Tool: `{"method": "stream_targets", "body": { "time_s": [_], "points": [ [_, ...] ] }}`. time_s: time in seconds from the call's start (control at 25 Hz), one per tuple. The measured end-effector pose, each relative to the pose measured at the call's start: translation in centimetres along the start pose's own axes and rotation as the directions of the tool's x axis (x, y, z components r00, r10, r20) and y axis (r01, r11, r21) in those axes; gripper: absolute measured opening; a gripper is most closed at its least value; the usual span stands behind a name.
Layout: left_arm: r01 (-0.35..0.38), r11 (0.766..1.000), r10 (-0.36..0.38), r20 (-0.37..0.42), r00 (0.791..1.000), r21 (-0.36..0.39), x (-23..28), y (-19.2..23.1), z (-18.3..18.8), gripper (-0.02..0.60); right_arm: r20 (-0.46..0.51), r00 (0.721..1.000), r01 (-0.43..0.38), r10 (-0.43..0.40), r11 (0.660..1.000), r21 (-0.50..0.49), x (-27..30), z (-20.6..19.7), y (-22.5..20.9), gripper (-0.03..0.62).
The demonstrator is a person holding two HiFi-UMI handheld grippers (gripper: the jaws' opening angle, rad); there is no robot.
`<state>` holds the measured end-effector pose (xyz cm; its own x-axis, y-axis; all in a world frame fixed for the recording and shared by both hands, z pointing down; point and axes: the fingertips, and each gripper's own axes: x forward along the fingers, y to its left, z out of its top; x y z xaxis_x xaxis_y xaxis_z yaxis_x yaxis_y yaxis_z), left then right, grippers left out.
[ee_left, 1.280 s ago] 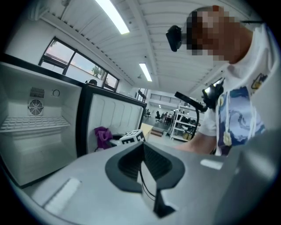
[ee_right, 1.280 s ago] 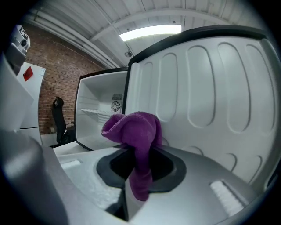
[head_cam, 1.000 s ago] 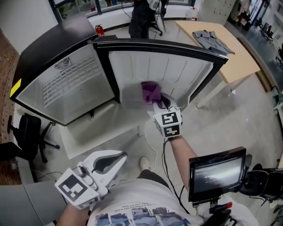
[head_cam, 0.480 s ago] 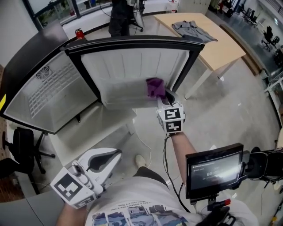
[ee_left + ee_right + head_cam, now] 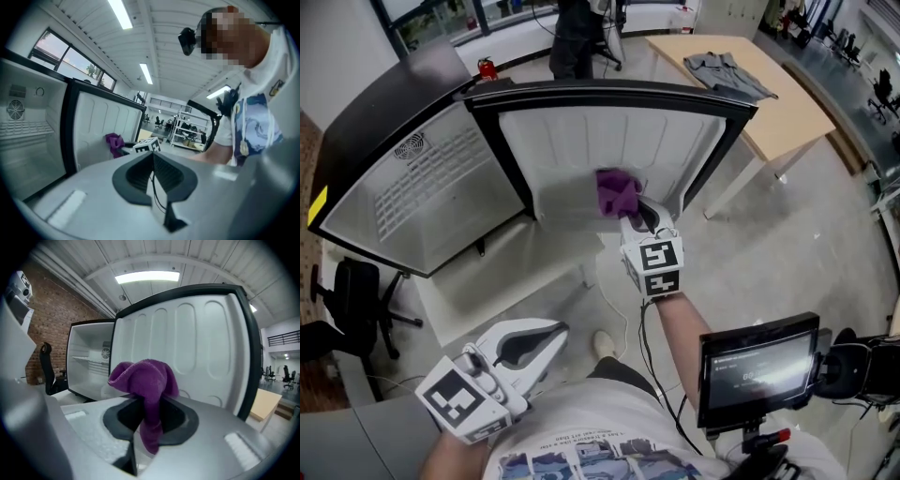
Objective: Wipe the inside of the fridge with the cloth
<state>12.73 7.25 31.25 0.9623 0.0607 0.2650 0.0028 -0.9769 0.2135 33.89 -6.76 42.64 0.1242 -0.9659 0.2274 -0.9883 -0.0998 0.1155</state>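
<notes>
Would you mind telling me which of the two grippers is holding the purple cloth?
The right gripper, up at the fridge door: its jaws are shut on the purple cloth. The left gripper, held low, is shut and empty.

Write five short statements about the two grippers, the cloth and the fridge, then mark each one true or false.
1. The right gripper is shut on the purple cloth. True.
2. The left gripper holds a sponge. False: its jaws are together with nothing between them.
3. The fridge door stands open. True.
4. A grey garment lies on the wooden table. True.
5. The cloth lies on that table. False: the right gripper holds it up at the door's white inner panel.
</notes>
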Motion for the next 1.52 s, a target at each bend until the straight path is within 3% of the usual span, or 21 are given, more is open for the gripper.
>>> {"method": "stream_targets", "body": {
  "time_s": [0.32, 0.52, 0.72, 0.84, 1.04, 1.24, 1.52],
  "points": [
    [-0.069, 0.997, 0.070, 0.004, 0.998, -0.025, -2.4, 1.5, -1.0, 0.008, 0.027, 0.978, -0.207, 0.207, 0.978, 0.015, 4.4, 1.4, 10.6, 0.074],
    [-0.105, 0.994, 0.105, -0.006, 0.994, -0.034, -3.6, 1.9, -1.6, 0.008, -0.012, 0.966, -0.258, 0.258, 0.966, 0.032, 6.7, -0.4, 14.1, 0.073],
    [-0.127, 0.988, 0.127, -0.007, 0.992, -0.092, -3.8, 2.0, -1.5, 0.008, -0.071, 0.966, -0.247, 0.249, 0.968, 0.047, 8.0, -3.3, 14.3, 0.074],
    [-0.119, 0.991, 0.118, -0.022, 0.993, -0.054, -3.9, 2.3, -2.1, 0.008, -0.096, 0.967, -0.232, 0.236, 0.971, 0.051, 7.9, -4.4, 13.7, 0.074],
    [-0.101, 0.993, 0.099, -0.047, 0.994, -0.053, -3.1, 2.2, -2.2, 0.008, -0.121, 0.972, -0.188, 0.199, 0.977, 0.097, 7.4, -5.6, 11.9, 0.074],
    [-0.036, 0.998, 0.036, 0.004, 0.999, -0.046, -1.4, 1.3, -0.5, 0.008, -0.142, 0.978, -0.136, 0.152, 0.984, 0.115, 6.2, -6.5, 9.4, 0.074],
    [0.000, 1.000, -0.001, -0.041, 0.999, -0.019, -0.1, 1.1, -1.2, 0.008, -0.165, 0.984, -0.052, 0.072, 0.991, 0.125, 4.6, -7.8, 5.5, 0.072]
  ]
}}
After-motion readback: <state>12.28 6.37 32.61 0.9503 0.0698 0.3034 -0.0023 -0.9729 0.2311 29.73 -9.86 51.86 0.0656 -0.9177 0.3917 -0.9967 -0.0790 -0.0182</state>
